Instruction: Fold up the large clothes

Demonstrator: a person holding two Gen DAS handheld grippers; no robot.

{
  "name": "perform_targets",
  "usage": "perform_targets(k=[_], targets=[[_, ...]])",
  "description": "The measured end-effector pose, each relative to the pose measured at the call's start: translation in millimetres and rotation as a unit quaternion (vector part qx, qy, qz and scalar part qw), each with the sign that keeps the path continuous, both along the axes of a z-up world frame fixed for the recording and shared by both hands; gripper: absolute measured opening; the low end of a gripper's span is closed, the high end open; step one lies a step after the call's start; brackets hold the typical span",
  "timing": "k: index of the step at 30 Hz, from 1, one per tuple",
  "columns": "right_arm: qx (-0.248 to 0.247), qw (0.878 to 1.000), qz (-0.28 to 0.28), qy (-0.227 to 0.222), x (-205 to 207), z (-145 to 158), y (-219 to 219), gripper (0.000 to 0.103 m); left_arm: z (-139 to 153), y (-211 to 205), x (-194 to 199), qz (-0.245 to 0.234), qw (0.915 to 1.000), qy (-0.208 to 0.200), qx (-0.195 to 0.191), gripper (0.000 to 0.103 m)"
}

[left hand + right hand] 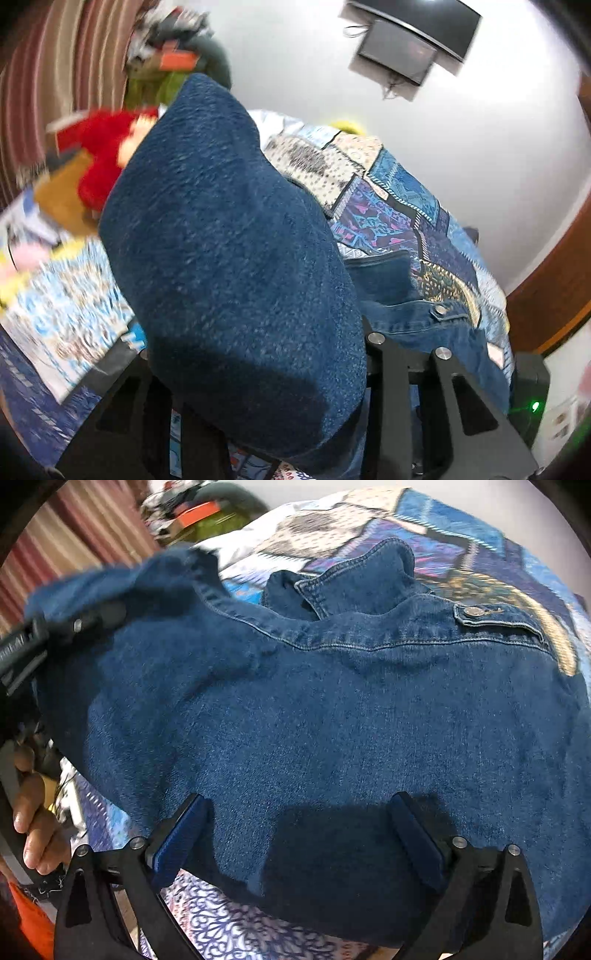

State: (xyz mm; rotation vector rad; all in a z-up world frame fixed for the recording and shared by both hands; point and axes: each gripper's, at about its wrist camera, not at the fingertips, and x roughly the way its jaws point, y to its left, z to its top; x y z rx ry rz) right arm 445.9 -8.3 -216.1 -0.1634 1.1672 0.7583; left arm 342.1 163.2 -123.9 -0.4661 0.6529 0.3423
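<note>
A blue denim jacket (pixel 332 709) lies back-up on a patchwork bedspread (pixel 461 542), collar at the far side. My right gripper (pixel 299 834) is open, its fingers spread wide just above the jacket's near hem. In the right wrist view my left gripper (pixel 55 627) is at the left edge, shut on the jacket's sleeve, which is lifted. In the left wrist view the held sleeve (pixel 229 236) rises up between the fingers and hides the fingertips; the jacket's chest button (pixel 441 309) shows to the right.
A red plush toy (pixel 107 147) and piled clutter (pixel 170 55) sit at the bed's far left, by striped curtains (pixel 55 74). A black shelf with a dark device (pixel 410 40) hangs on the white wall. A wooden frame (pixel 554 288) stands right.
</note>
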Motion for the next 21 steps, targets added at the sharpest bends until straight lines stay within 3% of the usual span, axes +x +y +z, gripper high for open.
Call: perform_targets(k=[2,5,10,12,15,19,21], targets=[[0.007,1.0,-0.002,0.018,2,8,-5,0.099,11,-9,3,-0.012,0.9998,-0.004,0.016,0.036],[0.057,0.997,-0.049,0.021,6,34,-44,0.099,28,-34,17,-0.033,0.9984,-0.014,0.045,0.036],[0.078,0.987,-0.138,-0.039,3,79,-140,0.099,65,-108,31,-0.101,0.9871,-0.052,0.113,0.034],[0.073,0.98,-0.172,-0.063,-1,93,-183,0.099,73,-152,38,-0.144,0.9774,-0.063,0.141,0.034],[0.077,0.969,-0.221,-0.074,-7,106,-239,0.099,58,-211,50,-0.219,0.96,-0.042,0.169,0.033],[0.086,0.956,-0.273,-0.07,-20,106,-301,0.099,1,-266,67,-0.316,0.9353,0.053,0.15,0.033],[0.087,0.952,-0.288,-0.064,-27,103,-323,0.099,-18,-277,61,-0.339,0.9241,0.079,0.158,0.035]])
